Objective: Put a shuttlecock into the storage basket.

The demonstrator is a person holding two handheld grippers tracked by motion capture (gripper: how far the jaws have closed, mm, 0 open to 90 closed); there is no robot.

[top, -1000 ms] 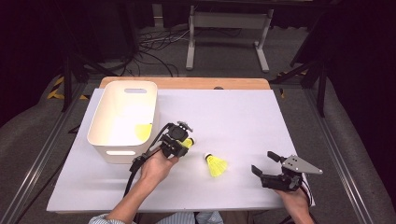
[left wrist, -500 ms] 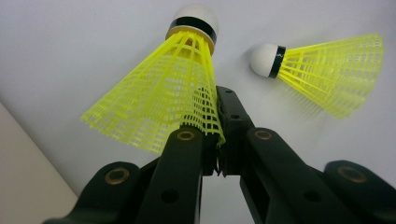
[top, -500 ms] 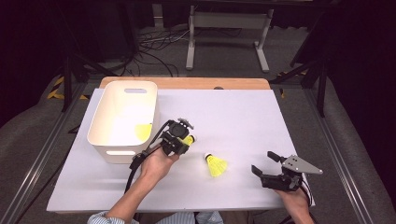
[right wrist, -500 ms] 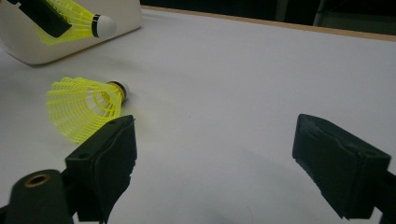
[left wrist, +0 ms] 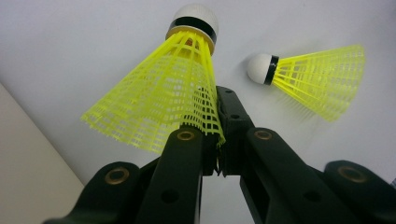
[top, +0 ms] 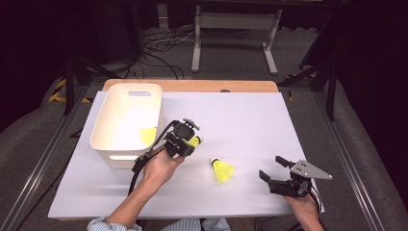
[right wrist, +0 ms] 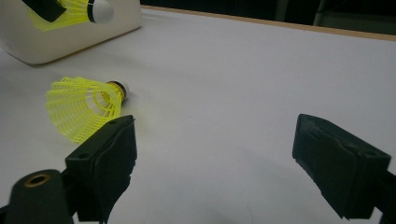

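My left gripper point(top: 189, 142) hovers just right of the white bin point(top: 111, 144), shut on the skirt of a yellow shuttlecock point(top: 196, 141). In the left gripper view the jaws point(left wrist: 216, 140) pinch the mesh edge of that shuttlecock point(left wrist: 163, 102), its white cork pointing away. A second yellow shuttlecock point(top: 222, 169) lies on its side on the white table between both hands, also seen as the loose shuttlecock point(left wrist: 313, 77) point(right wrist: 84, 107). My right gripper point(top: 274, 168) rests near the front right, open, with nothing between its jaws point(right wrist: 215, 158). A third shuttlecock point(top: 147, 134) lies inside the bin.
The white table sheet point(top: 250, 120) runs to a wooden strip point(top: 192, 85) at the back. The bin point(right wrist: 70, 37) stands at the left. Beyond the table are dark floor, cables and a metal stand point(top: 231, 29).
The left gripper with its shuttlecock has crept slightly away from the person. The right gripper and the loose shuttlecock have stayed where they were.
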